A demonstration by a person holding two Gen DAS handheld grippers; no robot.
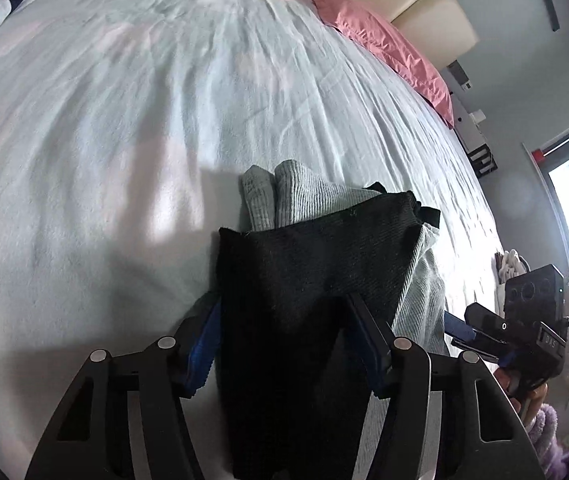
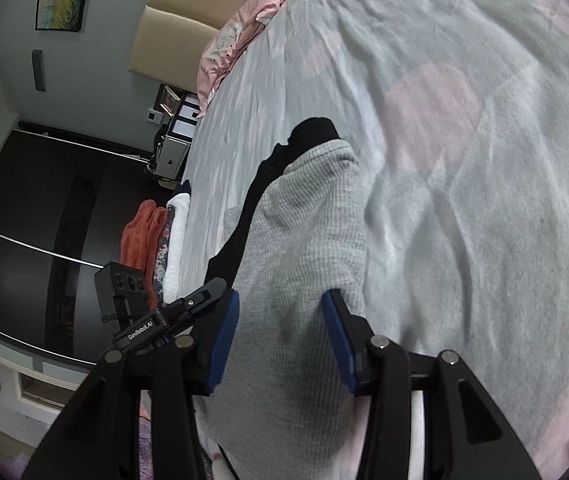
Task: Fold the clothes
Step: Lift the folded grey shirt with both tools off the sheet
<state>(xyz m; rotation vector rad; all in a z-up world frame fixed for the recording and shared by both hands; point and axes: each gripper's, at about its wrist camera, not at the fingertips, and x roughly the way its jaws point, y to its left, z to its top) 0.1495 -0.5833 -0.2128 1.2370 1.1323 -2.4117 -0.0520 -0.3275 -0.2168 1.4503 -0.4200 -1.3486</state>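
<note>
In my left view, my left gripper (image 1: 284,344) has its blue pads wide apart, and the black cloth (image 1: 316,264) lies between them, but I cannot tell if the pads really pinch it. The black cloth sits on top of the grey ribbed cloth (image 1: 284,192), low on the pale bed sheet (image 1: 164,100). Both cloths run long, straight away from me toward the pink pillow (image 1: 384,44). If I pull too fast, I think the black one could slide off the grey one, because it only rests there. In my right view, my right gripper (image 2: 280,344) is wide too, with the grey ribbed cloth (image 2: 308,248) filling the gap between the pads. It points away from me, up the bed, with the black cloth (image 2: 268,184) along its left side. The grey cloth looks soft and floppy, so it could sag and bunch up if my two hands move unevenly.
</note>
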